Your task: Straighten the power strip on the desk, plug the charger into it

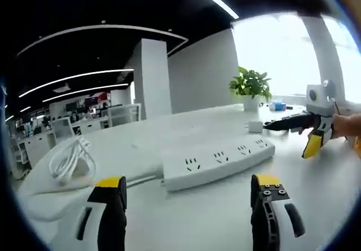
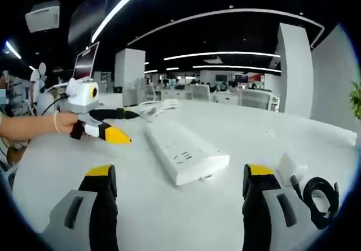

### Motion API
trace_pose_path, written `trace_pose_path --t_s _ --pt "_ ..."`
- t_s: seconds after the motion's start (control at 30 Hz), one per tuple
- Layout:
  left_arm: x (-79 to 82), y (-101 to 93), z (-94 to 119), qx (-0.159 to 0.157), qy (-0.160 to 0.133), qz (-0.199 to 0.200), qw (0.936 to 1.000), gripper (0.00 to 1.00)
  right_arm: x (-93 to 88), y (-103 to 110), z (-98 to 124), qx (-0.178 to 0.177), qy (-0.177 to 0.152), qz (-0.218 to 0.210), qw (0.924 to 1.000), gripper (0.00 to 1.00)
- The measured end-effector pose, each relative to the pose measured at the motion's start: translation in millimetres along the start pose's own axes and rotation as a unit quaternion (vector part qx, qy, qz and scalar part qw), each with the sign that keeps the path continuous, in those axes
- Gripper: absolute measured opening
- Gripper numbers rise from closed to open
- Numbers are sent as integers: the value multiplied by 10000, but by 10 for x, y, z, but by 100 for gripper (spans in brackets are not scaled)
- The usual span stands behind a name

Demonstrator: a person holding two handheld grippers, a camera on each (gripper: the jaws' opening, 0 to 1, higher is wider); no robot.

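Both grippers stand with their yellow-tipped jaws spread wide and nothing between them. Seen from the left gripper view, the left gripper (image 1: 189, 189) hovers low over a white desk (image 1: 316, 206), its two jaws rising from the bottom edge on either side of a long white power strip (image 1: 219, 161). That strip lies flat on the desk just beyond the jaw tips, running at a slant from lower left to upper right, with four sets of sockets showing along its top. From its near end a white cord leads off to the left toward a loose white cable coil (image 1: 70, 161) resting near the desk edge. Past the far end of the strip sits a small white charger (image 1: 255, 126), apart from the strip, and behind it a potted green plant (image 1: 250, 87) stands by a bright window. At the right of this view the right gripper comes into sight (held in a person's hand), above the desk near the charger. From the right gripper view, the right gripper (image 2: 179, 177) hangs over the same desk, and the power strip points away from the camera between its jaws. Beside the right jaw lie the white charger and a coiled black cable (image 2: 321, 197). The left gripper appears at the left of this view, held by a person's hand (image 2: 65, 121).
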State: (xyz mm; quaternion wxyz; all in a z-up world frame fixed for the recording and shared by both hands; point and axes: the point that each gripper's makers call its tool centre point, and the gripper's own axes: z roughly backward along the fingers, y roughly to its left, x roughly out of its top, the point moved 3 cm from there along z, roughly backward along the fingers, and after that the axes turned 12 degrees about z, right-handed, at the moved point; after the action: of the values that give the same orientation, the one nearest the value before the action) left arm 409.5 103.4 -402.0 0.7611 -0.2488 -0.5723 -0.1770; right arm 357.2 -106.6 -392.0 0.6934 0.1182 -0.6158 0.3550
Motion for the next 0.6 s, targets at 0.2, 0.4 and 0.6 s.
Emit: trace_pose_path --t_s 0.2,0.4,0.6 --pt "4 5 -87 -119 98 28 9999 95 -30 -25 -33 -31 140 10 9999 91" --pt "-4 38 -135 -208 143 202 9995 90 -20 -53 -63 -62 194 -2 9998 88" --pt "-26 47 -182 -318 230 173 9991 90 -56 -33 -134 7 345 15 9994 83"
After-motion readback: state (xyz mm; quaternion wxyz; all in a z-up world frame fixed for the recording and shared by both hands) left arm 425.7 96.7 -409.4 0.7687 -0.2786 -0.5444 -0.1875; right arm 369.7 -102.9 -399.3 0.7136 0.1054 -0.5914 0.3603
